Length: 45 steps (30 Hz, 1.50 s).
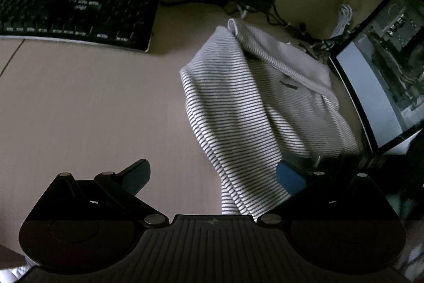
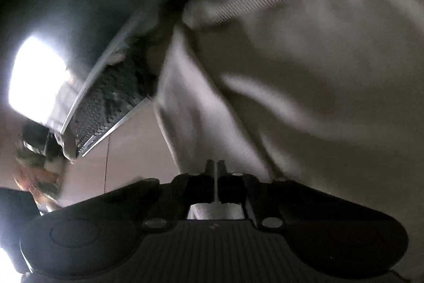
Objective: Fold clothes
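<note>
A white garment with thin dark stripes point(image 1: 238, 102) lies crumpled on the beige table point(image 1: 92, 102), its collar end toward the far side. My left gripper point(image 1: 214, 177) is open. Its left finger stands over bare table, and its blue right pad point(image 1: 290, 178) sits at the garment's near edge, with a strip of cloth running between the fingers untouched. In the right wrist view the same garment point(image 2: 304, 57) fills the picture, blurred. My right gripper point(image 2: 216, 167) is shut at its near edge, a thin pale sliver of cloth pinched between the fingers.
A black keyboard point(image 1: 74, 7) lies at the far left of the table and shows again in the right wrist view point(image 2: 111, 108). A monitor point(image 1: 384, 76) stands at the right, close to the garment. Cables point(image 1: 344, 17) trail behind it, and a bright window glare point(image 2: 37, 76) is at left.
</note>
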{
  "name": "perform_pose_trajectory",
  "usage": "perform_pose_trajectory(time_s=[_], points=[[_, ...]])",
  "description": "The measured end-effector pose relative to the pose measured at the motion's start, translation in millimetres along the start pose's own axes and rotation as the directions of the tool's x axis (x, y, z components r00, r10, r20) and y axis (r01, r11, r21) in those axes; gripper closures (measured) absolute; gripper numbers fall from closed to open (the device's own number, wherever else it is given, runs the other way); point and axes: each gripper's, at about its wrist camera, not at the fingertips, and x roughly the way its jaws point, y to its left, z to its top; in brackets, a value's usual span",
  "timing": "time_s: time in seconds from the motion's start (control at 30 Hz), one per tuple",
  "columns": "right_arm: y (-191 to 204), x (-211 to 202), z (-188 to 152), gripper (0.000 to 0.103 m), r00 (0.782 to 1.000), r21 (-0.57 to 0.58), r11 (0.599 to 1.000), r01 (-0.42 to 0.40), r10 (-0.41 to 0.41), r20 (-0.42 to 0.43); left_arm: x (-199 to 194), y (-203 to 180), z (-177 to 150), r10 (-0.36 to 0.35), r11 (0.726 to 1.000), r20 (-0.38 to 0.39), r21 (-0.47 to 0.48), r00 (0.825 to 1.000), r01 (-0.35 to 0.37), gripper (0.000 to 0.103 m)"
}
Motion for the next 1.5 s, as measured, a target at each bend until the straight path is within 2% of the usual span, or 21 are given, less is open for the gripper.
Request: perform_pose_trajectory(time_s=[0.1,0.2,0.3,0.4,0.47,0.57,0.6,0.67,0.77,0.8,0.87,0.97,1.0,1.03,1.1,1.17,1.2,1.23,1.37,1.43,1.5], points=[[33,-29,33,0.103,0.992,-0.191,0.981,-0.036,0.058,0.112,-5,-14,4,0.015,0.998,0.046,0.066,0.999,-0.018,0.0],[57,-62,70,0.103,0.97,-0.331,0.942,-0.056,0.131,0.207,-7,-40,11,0.043,0.983,0.131,0.17,0.991,-0.065,0.0],[61,-89,100,0.103,0.951,-0.391,0.919,-0.06,0.172,0.258,-3,-74,17,0.045,0.947,0.217,0.302,0.975,-0.111,0.0],[53,-106,126,0.103,0.94,-0.421,0.906,-0.045,0.181,0.289,10,-94,22,0.04,0.925,0.203,0.363,0.978,-0.113,0.0],[39,-106,130,0.103,0.948,-0.476,0.879,0.027,0.129,0.292,19,-105,23,0.043,0.912,0.176,0.396,0.983,-0.11,0.0],[17,-94,124,0.101,0.95,-0.569,0.803,0.176,0.012,0.311,36,-114,13,0.084,0.881,0.111,0.456,0.99,-0.125,0.0],[8,-87,123,0.1,0.954,-0.575,0.795,0.194,-0.015,0.301,41,-115,10,0.103,0.878,0.094,0.459,0.99,-0.135,0.0],[-12,-71,123,0.095,0.966,-0.556,0.811,0.181,-0.04,0.256,50,-115,9,0.133,0.884,0.068,0.443,0.989,-0.149,0.0],[-31,-45,125,0.077,0.973,-0.56,0.808,0.184,-0.071,0.218,54,-116,17,0.136,0.905,0.066,0.397,0.989,-0.151,0.0],[-36,-39,126,0.071,0.971,-0.578,0.789,0.207,-0.094,0.22,54,-116,21,0.131,0.913,0.07,0.38,0.989,-0.147,0.0],[-42,-23,126,0.069,0.955,-0.621,0.73,0.285,-0.158,0.253,54,-118,29,0.117,0.927,0.089,0.348,0.989,-0.14,0.0],[-62,-6,132,0.068,0.91,-0.66,0.628,0.413,-0.255,0.327,62,-120,45,0.113,0.945,0.11,0.294,0.987,-0.141,0.0],[-66,2,135,0.064,0.898,-0.678,0.588,0.44,-0.277,0.342,69,-120,52,0.117,0.952,0.108,0.272,0.987,-0.142,0.0],[-70,10,138,0.059,0.892,-0.705,0.546,0.453,-0.293,0.345,76,-121,58,0.121,0.958,0.104,0.25,0.987,-0.143,0.0],[-74,25,138,0.059,0.888,-0.751,0.479,0.455,-0.305,0.344,90,-121,69,0.125,0.967,0.092,0.21,0.988,-0.142,0.0],[-77,31,137,0.069,0.876,-0.772,0.421,0.475,-0.312,0.369,101,-122,78,0.121,0.976,0.091,0.173,0.988,-0.136,0.0],[-79,32,138,0.088,0.868,-0.773,0.405,0.488,-0.319,0.38,105,-121,81,0.113,0.98,0.096,0.155,0.989,-0.127,0.002],[-83,30,142,0.092,0.861,-0.763,0.41,0.5,-0.332,0.386,107,-121,84,0.1,0.985,0.1,0.133,0.99,-0.113,0.003],[-106,13,152,0.093,0.831,-0.697,0.46,0.551,-0.379,0.408,120,-113,93,0.05,0.999,0.114,0.009,0.992,-0.051,0.012],[-116,-2,153,0.093,0.833,-0.655,0.517,0.551,-0.385,0.398,131,-110,98,0.043,0.997,0.115,-0.064,0.992,-0.035,0.018],[-122,-21,153,0.09,0.851,-0.585,0.618,0.525,-0.362,0.381,141,-110,102,0.03,0.994,0.125,-0.108,0.992,-0.017,0.018]])
